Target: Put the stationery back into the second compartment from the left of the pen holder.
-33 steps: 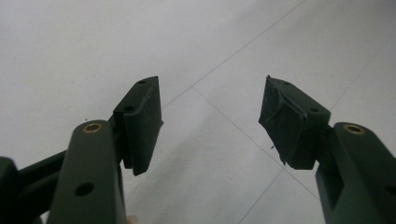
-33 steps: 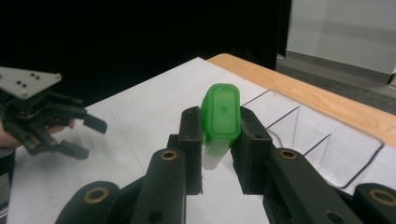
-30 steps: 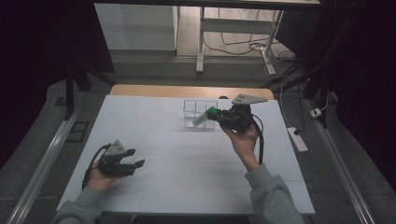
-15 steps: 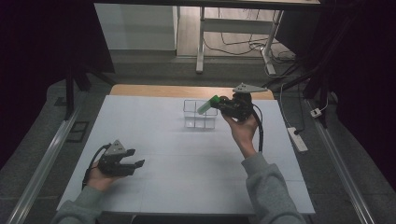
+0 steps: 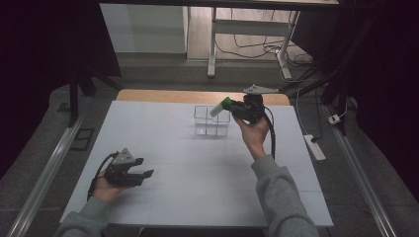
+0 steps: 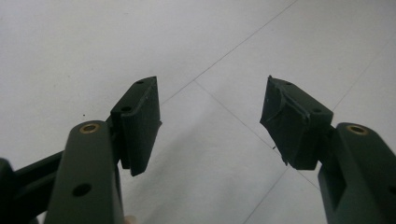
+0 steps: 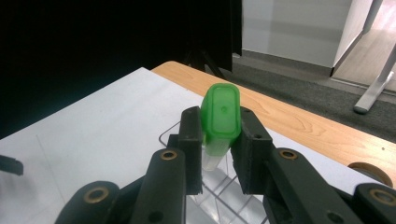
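My right gripper (image 5: 228, 104) is raised above the back of the table, shut on a small bottle with a green cap (image 5: 219, 107). In the right gripper view the green-capped bottle (image 7: 220, 116) sits clamped between the two black fingers (image 7: 191, 140), tilted over a clear plastic divided box (image 7: 210, 186). That clear box (image 5: 210, 122) stands on the white table sheet, just left of and below the held bottle. My left gripper (image 5: 144, 168) rests low at the front left, open. Its fingers (image 6: 137, 121) stand wide apart over bare white sheet.
The white sheet (image 5: 197, 173) covers most of the table, with a wooden edge (image 5: 163, 95) at the back. A power strip (image 5: 315, 147) lies on the floor to the right. Desk legs and cables stand beyond the table.
My right gripper has lifted the green-capped bottle up and toward the back, from beside the clear box to above its right rear corner. The left gripper has stayed put.
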